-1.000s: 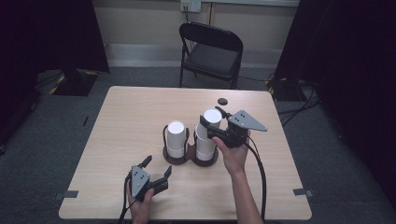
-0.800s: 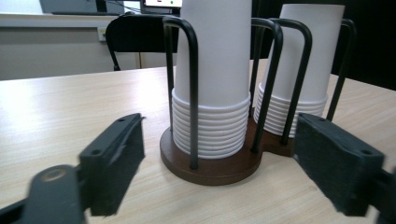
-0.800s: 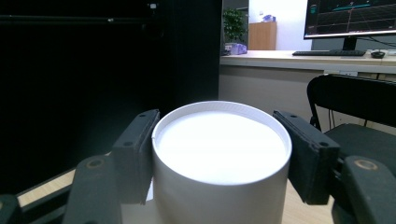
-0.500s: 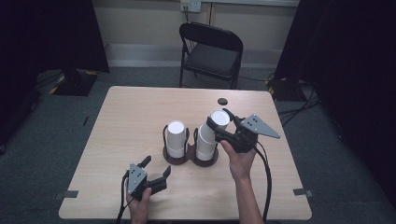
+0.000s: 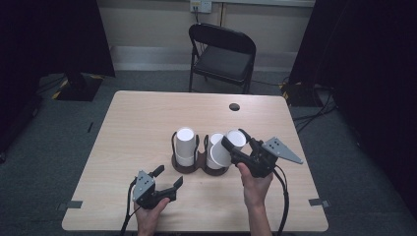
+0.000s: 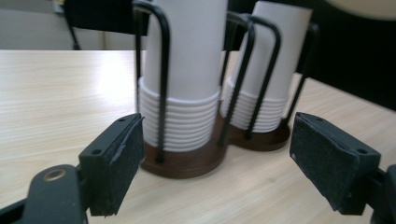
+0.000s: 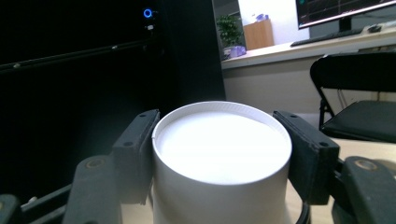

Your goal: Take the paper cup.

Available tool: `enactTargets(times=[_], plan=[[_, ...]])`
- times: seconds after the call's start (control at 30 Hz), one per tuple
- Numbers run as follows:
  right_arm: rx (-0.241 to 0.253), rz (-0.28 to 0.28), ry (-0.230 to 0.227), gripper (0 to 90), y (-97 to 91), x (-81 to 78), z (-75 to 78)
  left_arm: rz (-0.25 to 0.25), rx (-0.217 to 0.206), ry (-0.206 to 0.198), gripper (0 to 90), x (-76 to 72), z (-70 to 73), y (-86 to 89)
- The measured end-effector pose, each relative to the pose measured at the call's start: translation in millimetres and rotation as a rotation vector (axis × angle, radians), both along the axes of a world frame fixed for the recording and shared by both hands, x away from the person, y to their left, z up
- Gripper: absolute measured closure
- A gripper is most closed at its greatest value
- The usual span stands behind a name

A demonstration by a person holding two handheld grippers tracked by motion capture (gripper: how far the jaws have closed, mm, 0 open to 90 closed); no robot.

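Observation:
A dark round holder (image 5: 196,168) with black wire loops stands mid-table and carries two stacks of upturned white paper cups, a left stack (image 5: 185,146) and a right stack (image 5: 215,153). My right gripper (image 5: 236,140) is shut on a single white cup (image 5: 235,137), held tilted just right of the right stack. In the right gripper view both pads (image 7: 137,149) press the sides of this cup (image 7: 222,158). My left gripper (image 5: 169,175) stands open near the front edge, its jaws pointing at the holder. In the left gripper view the left gripper (image 6: 219,144) frames the holder base (image 6: 187,163) and the stacks (image 6: 182,70).
The light wooden table (image 5: 137,123) has a small dark round spot (image 5: 234,106) near its far edge. A black folding chair (image 5: 223,49) stands behind the table. Cables trail from both grippers off the front edge.
My right gripper has carried the single cup off the top of the right stack, to the right and slightly down, tilting it. The left gripper has stayed put.

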State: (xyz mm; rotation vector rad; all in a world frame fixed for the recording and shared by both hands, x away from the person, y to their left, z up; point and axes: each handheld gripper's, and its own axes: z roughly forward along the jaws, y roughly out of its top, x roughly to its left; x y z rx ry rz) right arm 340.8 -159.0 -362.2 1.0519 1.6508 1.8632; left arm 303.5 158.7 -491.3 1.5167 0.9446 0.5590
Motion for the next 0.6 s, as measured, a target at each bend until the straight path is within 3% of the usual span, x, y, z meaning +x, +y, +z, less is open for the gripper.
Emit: enactTargets(times=[0.07, 0.37, 0.4, 0.6], plan=[[0.001, 0.000, 0.004, 34.1, 0.3, -2.4, -2.2, -0.015, -0.025, 0.001, 17.9, 0.6, 1.2, -2.7], [0.080, 0.014, 0.060, 34.1, -2.4, -14.5, -23.2, -0.073, -0.018, -0.050, 20.5, 1.3, 11.0, -17.3], [0.110, 0.039, 0.078, 34.1, -2.2, -15.4, -27.1, -0.084, -0.019, -0.056, 20.7, 1.5, 12.1, -18.3], [0.166, 0.081, 0.114, 34.2, -0.3, -19.0, -34.3, -0.171, -0.046, -0.086, 26.7, 4.3, 14.4, -27.2]])
